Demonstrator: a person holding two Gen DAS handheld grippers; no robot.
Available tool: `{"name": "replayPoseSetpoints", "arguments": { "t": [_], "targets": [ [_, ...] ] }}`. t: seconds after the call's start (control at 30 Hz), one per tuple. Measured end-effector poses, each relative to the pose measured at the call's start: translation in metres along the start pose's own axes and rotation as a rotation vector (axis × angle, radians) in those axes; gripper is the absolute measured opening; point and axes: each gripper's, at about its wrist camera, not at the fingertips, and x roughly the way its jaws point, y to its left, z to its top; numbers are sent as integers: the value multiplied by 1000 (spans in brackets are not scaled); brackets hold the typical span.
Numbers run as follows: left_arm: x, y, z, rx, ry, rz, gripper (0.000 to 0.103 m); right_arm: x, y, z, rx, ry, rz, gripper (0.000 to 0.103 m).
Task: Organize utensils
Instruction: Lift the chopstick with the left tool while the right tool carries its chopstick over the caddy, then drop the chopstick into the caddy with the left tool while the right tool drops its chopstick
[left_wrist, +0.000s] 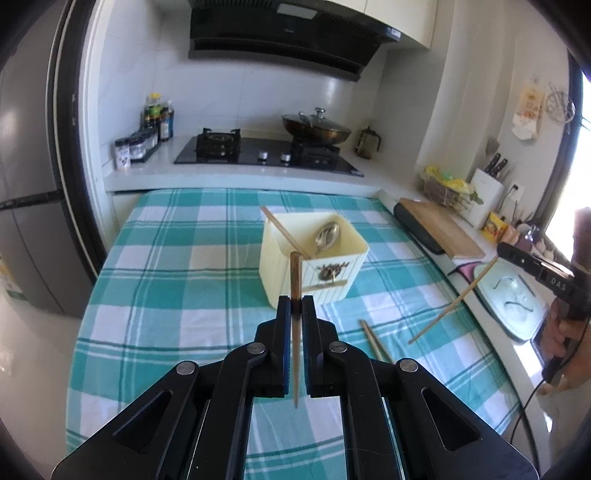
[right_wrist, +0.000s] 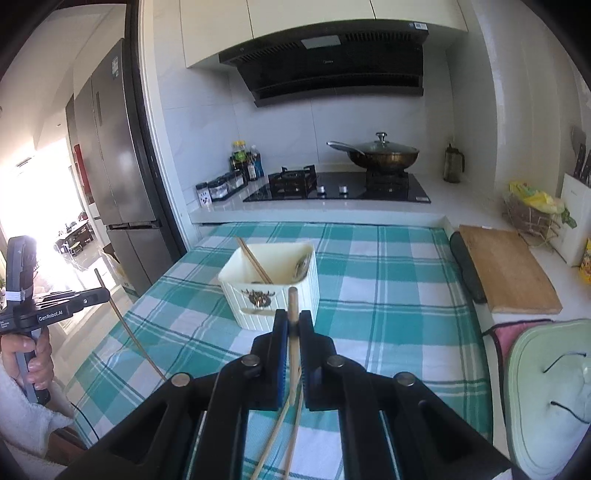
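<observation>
A chopstick (left_wrist: 295, 280) is clamped in the left hand-held gripper (left_wrist: 296, 308), another chopstick (right_wrist: 293, 306) in the right hand-held gripper (right_wrist: 292, 321). Ahead, the cream holder (left_wrist: 314, 258) is flanked by open checked tabletop (left_wrist: 177, 266).

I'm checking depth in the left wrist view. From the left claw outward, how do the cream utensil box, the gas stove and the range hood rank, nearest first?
Measured from the left claw, which is shut on a chopstick:
1. Cream utensil box, just ahead on the checked cloth, slightly right.
2. Gas stove, on the counter beyond the cloth.
3. Range hood, high on the back wall above the stove.
</observation>
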Motion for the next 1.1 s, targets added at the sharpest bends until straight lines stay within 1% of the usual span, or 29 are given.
{"name": "replayPoseSetpoints", "arguments": {
  "t": [0.2, 0.33, 0.43, 0.5, 0.53, 0.6, 0.67, 0.77, 0.8, 0.87, 1.0, 1.03, 1.07, 1.1],
  "targets": [
    [-1, -12, 74, 18, -118, 15, 3, 19, 12, 64, -59, -87, -7, 6],
    [18, -20, 116, 19, -201, 53, 3, 39, 21, 106, -87, -154, -2, 6],
    [47, -17, 134, -7, -222, 77, 3, 55, 27, 126, -96, -225, -3, 6],
    [74, -13, 138, -27, -197, 81, 3, 72, 28, 132, -98, -263, 1, 6],
    [89, -9, 139, -41, -172, 79, 3, 83, 28, 133, -95, -260, 7, 6],
    [122, -3, 136, -60, -96, 72, 3, 113, 25, 134, -79, -204, 26, 6],
    [149, 1, 130, -67, -22, 73, 3, 145, 22, 130, -65, -115, 55, 6],
    [187, 10, 119, -89, 85, 63, 3, 194, 17, 119, -42, 43, 81, 6],
    [196, 12, 115, -94, 109, 61, 3, 209, 15, 115, -31, 91, 88, 6],
    [209, 11, 110, -96, 141, 65, 4, 230, 13, 107, -26, 155, 96, 6],
    [220, 12, 103, -96, 177, 71, 6, 259, 15, 98, -18, 211, 100, 8],
    [220, 12, 102, -104, 185, 70, 15, 264, 15, 98, -6, 214, 111, 9],
    [218, 13, 100, -113, 190, 66, 31, 266, 15, 98, 5, 212, 116, 18],
    [212, 14, 97, -116, 187, 65, 38, 266, 17, 98, 15, 205, 118, 27]
  ]
}}
